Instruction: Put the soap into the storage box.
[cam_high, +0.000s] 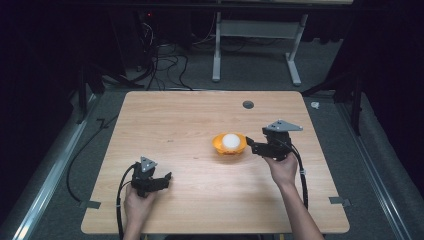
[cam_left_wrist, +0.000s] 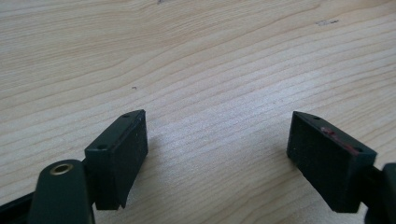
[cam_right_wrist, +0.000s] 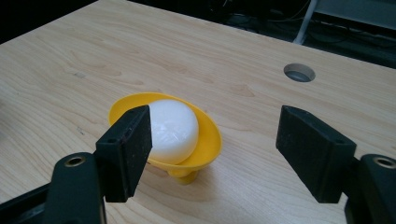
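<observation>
With the right claw (cam_right_wrist: 212, 149) open and empty just beside the yellow egg cup (cam_right_wrist: 208, 140), approach level and close gently on the white egg (cam_right_wrist: 175, 128) without tipping the cup.

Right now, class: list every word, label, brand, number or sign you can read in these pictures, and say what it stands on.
None can be read.
Yellow cup: plain, no print.
White ball: plain, no marks.
Table: bare wood grain, one round hole, no label.
Left gripper and right gripper: black jaws, no lettering; a reddish smear on the left gripper, not a text.
</observation>
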